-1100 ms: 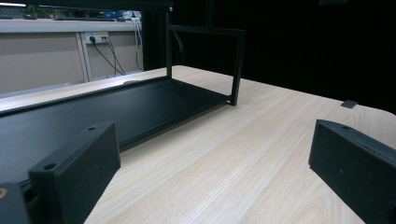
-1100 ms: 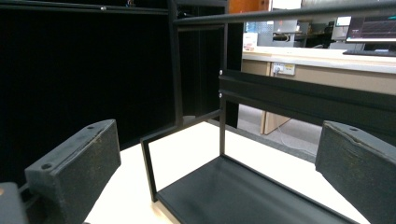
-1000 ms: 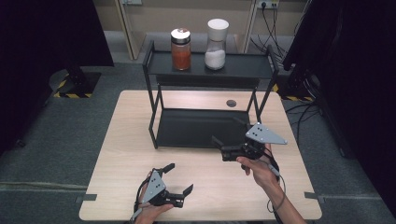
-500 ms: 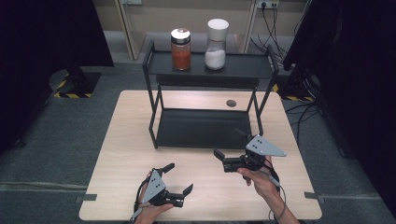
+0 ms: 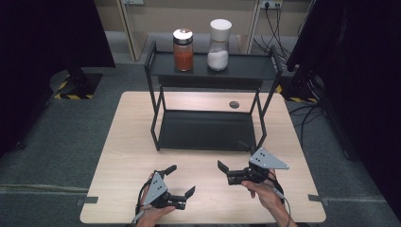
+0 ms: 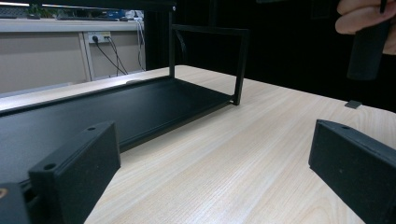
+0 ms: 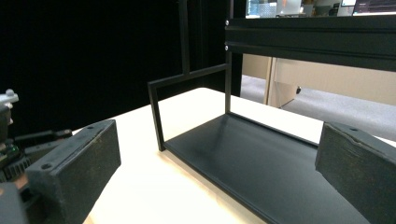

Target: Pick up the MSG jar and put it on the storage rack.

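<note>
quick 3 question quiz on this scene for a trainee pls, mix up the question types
1. True or false: the left tongs are clamped on a jar.
2. Which jar on the rack's top shelf has the white lid? A) the orange-filled jar B) the white-filled jar
3. Fill in: the right tongs hover over the wooden table in front of the rack's ____ shelf.

Key
1. False: they are open and hold nothing.
2. B
3. bottom
</note>
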Tool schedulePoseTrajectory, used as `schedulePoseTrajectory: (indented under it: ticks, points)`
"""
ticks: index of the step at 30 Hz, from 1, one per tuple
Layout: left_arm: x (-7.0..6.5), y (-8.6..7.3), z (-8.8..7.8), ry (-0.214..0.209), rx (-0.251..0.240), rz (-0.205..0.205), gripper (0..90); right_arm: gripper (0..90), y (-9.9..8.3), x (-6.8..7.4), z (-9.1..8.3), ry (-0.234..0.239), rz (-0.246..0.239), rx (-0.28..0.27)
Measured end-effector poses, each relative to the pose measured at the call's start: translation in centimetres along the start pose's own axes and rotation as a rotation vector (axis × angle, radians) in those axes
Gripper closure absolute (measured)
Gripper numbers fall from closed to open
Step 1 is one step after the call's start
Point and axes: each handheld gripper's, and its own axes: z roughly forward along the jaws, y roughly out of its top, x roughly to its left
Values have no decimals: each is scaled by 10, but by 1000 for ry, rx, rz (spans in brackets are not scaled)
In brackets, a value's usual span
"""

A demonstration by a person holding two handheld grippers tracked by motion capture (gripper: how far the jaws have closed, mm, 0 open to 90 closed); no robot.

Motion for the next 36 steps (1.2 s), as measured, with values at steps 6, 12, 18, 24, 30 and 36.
schedulePoseTrajectory:
  ticks: [6, 12, 18, 24, 30, 36]
  points:
    - [0, 0, 0, 0, 1, 1, 14, 3, -10, 2, 0, 6, -2, 26]
    - [0, 0, 0, 3, 1, -3, 14, 3, -18, 4, 1, 16, -8, 29]
    - [-1, 0, 0, 0, -5, -5, 14, 3, -27, 5, 1, 22, -6, 31]
    - [0, 0, 0, 0, -2, -7, 14, 3, -33, 6, 1, 28, -11, 37]
    - [1, -1, 0, 0, -8, -10, 14, 3, -40, 6, 2, 32, -7, 43]
    - [1, 0, 0, -3, -9, -8, 14, 3, -48, 5, 3, 39, 0, 54]
